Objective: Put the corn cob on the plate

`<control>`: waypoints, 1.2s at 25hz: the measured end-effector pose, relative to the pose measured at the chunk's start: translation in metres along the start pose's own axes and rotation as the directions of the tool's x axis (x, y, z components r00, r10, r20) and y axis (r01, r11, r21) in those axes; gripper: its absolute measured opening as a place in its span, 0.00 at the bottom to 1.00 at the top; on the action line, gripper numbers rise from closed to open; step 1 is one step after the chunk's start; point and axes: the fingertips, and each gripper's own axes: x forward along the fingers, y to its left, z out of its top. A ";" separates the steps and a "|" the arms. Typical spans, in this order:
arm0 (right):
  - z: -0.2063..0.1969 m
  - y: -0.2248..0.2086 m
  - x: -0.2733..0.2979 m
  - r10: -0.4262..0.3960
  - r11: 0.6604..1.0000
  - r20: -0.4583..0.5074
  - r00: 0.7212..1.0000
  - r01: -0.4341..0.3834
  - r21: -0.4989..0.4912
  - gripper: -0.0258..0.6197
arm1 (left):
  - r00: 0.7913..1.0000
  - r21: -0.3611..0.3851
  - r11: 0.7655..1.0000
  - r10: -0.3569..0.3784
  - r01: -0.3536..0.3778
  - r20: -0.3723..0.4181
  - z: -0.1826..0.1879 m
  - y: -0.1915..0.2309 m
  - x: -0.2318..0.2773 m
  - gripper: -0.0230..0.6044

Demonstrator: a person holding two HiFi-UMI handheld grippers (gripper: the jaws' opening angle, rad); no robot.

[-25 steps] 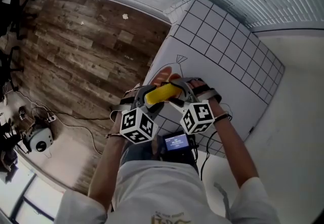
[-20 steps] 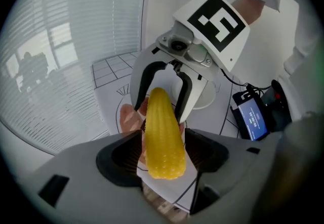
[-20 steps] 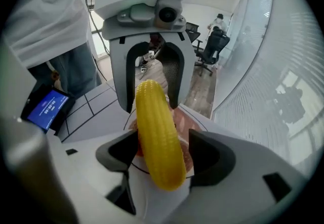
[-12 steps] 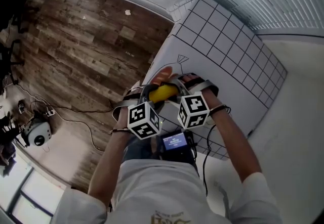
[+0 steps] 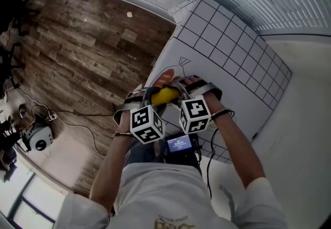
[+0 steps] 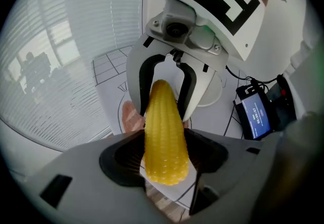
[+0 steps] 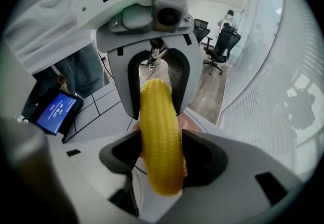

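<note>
A yellow corn cob hangs over the near-left corner of the white gridded sheet, held end to end between both grippers. In the left gripper view my left gripper has its jaws pressed on the cob's thick end. The right gripper faces it from the far end. In the right gripper view my right gripper is closing its jaws on the cob, and both sides touch it. A white round plate shows behind the right gripper. Under the cob lies an orange patch.
A small device with a blue screen sits by the person's body at the sheet's near edge. Wooden floor with cables lies left of the table. Office chairs stand far off beside a blinds-covered wall.
The two marker cubes have drawn closer together. Both grippers have shifted a little with the cob still between them.
</note>
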 end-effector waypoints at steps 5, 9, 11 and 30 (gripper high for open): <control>0.006 -0.005 -0.012 -0.046 0.999 -0.002 0.999 0.046 0.023 0.43 | 1.000 0.047 0.999 0.003 -0.003 -0.012 0.006 0.003 -0.012 0.44; 0.029 -0.022 -0.005 -0.061 0.997 -0.006 0.998 0.061 0.048 0.43 | 1.000 0.068 0.998 -0.011 0.012 -0.023 -0.011 0.022 -0.028 0.44; 0.016 -0.007 -0.020 -0.082 0.995 -0.006 0.997 0.082 0.063 0.43 | 1.000 0.094 0.996 -0.005 0.008 -0.029 0.005 0.005 -0.025 0.44; -0.018 0.024 -0.043 -0.273 0.860 -0.127 0.954 0.301 0.413 0.43 | 0.985 0.465 0.869 -0.141 0.171 -0.100 0.036 -0.028 -0.009 0.44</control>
